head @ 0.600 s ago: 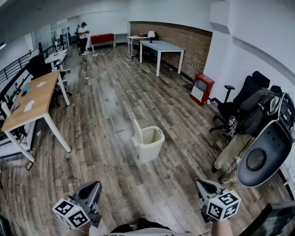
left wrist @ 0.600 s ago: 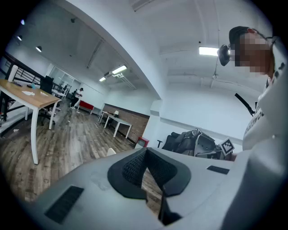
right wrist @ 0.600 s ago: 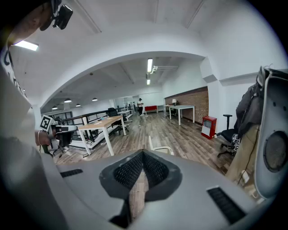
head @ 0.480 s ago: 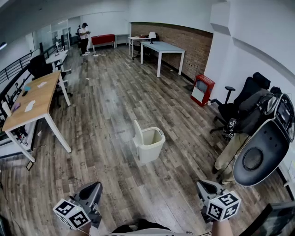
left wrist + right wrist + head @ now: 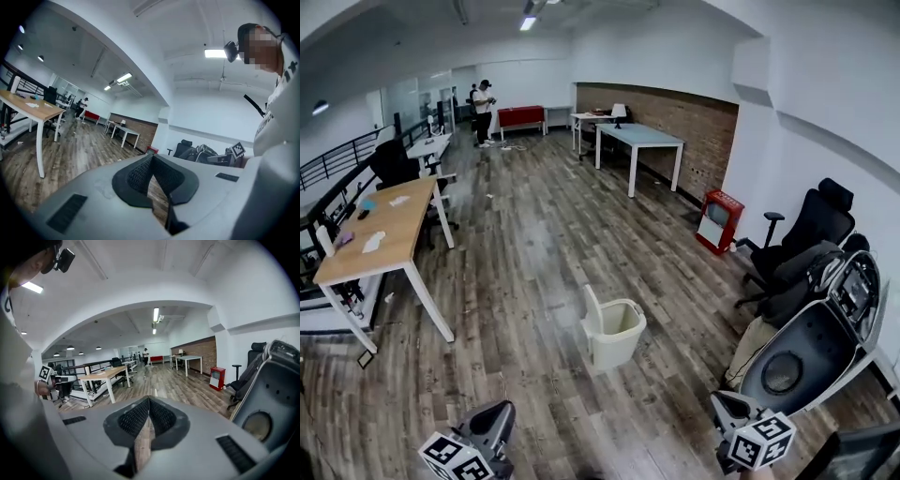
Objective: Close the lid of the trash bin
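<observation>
The left gripper (image 5: 495,417) sits low at the near left of the head view, its marker cube (image 5: 453,458) just behind it. In the left gripper view its jaws meet at the tips and only a thin wedge of floor shows between the pads (image 5: 136,173), so nothing is gripped. Far ahead of it and to its left stands a wooden desk (image 5: 382,220).

The trash bin (image 5: 617,339) stands on the wood floor (image 5: 525,281), ahead of both grippers, well apart from them and roughly between them. It is cream and open. Its lid (image 5: 592,312) stands upright along the bin's left edge, the side towards the left gripper.

The right gripper (image 5: 727,405) sits low at the near right. In the right gripper view its jaws are also closed tip to tip, with a sliver of floor showing between the pads (image 5: 161,416), and they hold nothing. Just right of this gripper is a large grey rounded machine (image 5: 802,349). Further ahead on that side are a black office chair (image 5: 811,225) and a small red box (image 5: 718,221) against the wall.
</observation>
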